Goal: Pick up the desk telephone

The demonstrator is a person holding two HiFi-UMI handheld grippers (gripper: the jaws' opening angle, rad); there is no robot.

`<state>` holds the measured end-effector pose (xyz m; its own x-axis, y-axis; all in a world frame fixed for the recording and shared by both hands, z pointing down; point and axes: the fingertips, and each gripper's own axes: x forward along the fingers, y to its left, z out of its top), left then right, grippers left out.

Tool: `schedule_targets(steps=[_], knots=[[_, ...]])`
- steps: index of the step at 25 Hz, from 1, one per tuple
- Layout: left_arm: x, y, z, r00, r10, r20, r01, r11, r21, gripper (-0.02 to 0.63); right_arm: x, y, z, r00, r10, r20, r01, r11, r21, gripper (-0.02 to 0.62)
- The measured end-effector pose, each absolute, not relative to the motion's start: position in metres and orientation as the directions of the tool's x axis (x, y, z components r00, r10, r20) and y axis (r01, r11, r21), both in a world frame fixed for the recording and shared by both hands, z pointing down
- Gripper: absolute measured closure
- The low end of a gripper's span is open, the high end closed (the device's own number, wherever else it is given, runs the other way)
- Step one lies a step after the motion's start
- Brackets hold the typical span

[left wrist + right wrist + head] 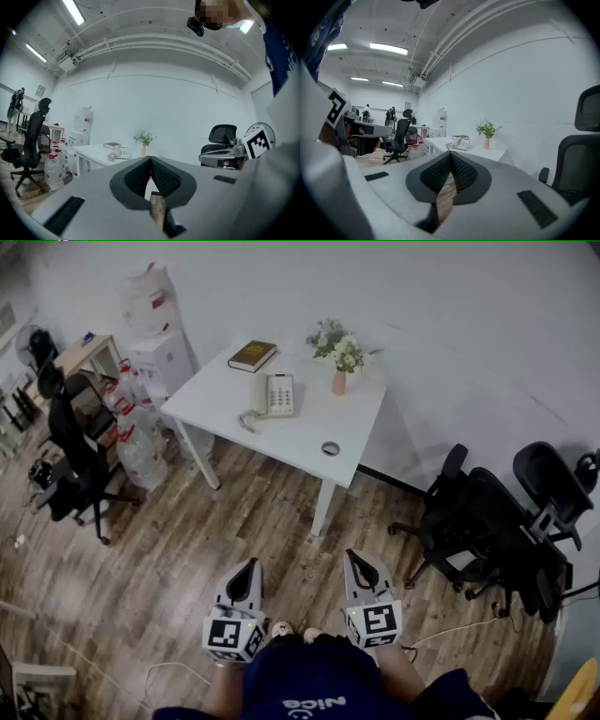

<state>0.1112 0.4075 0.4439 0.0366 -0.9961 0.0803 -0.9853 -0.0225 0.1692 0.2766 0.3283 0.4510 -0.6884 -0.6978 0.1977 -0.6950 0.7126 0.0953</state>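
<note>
Left gripper (pixel 250 566), lower middle of the head view, jaws pressed together on nothing, hanging over the floor (pixel 187 549). Phone (pixel 277 396) sits on the white table (pixel 216 399) in the upper middle, well apart from both tools; right gripper (pixel 355 557), just right of the left one, is likewise closed and empty. So nothing done yet, I'd say: approach, open up, grab and lift are all left.

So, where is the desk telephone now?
In the head view, the desk telephone lies on the white table, left of the pink vase, near the book.
</note>
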Motion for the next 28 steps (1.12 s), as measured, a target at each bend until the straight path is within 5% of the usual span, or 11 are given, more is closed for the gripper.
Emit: schedule_targets(steps=[28], knots=[[0.048,0.381,0.468,0.023,-0.993,0.115,-0.98,0.0,0.198,0.589,0.23,0.305,0.471,-0.684,-0.71,0.168,-0.718,0.696,0.023,0.574]])
